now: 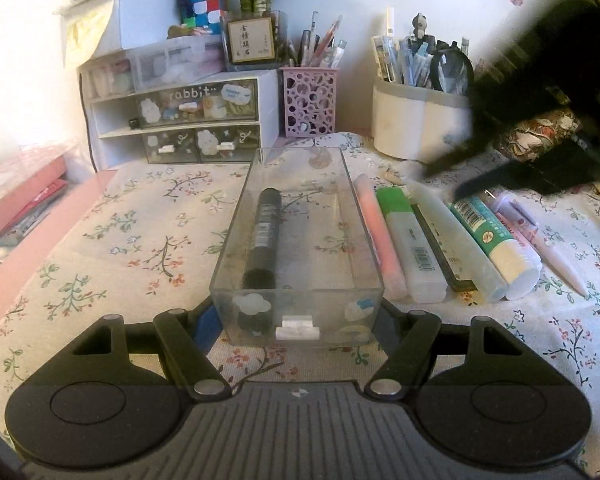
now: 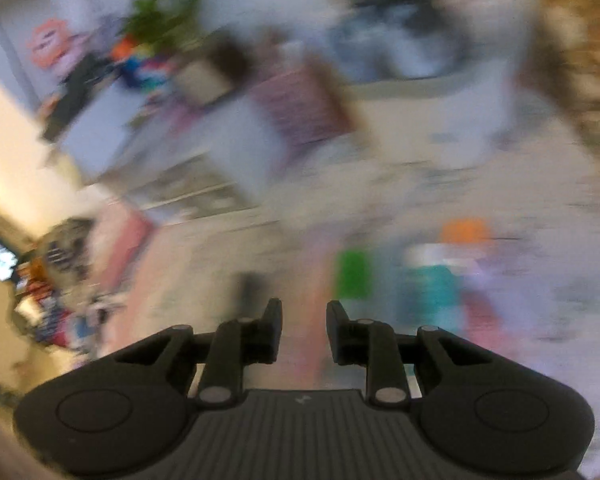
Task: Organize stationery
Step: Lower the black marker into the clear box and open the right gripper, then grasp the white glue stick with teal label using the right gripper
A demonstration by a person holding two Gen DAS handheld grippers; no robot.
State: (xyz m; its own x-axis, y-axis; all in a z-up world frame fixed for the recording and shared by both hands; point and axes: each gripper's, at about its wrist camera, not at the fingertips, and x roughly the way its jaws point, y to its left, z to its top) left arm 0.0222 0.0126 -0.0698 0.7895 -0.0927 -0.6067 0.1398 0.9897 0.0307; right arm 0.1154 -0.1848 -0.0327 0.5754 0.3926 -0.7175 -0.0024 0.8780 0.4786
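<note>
A clear plastic drawer (image 1: pixel 236 240) lies lengthwise on the floral cloth with a black marker (image 1: pixel 265 236) inside it. My left gripper (image 1: pixel 298 320) is shut on the drawer's near end, one finger on each side. To the drawer's right lies a row of stationery: a pink highlighter (image 1: pixel 378 236), a green-capped highlighter (image 1: pixel 410 244), a clear tube (image 1: pixel 456 236), a green-labelled glue stick (image 1: pixel 496 240) and a lilac pen (image 1: pixel 540 240). My right gripper (image 2: pixel 304 320) is open and empty; it shows as a dark blur above the row in the left wrist view (image 1: pixel 472 176). The right wrist view is motion-blurred.
A white organiser with "rabbit" drawers (image 1: pixel 188 120) stands at the back left, with an empty slot at its lower left. A pink lattice pen cup (image 1: pixel 310 100) and a white pen tub (image 1: pixel 416 120) stand behind. A patterned pouch (image 1: pixel 540 132) lies at the right.
</note>
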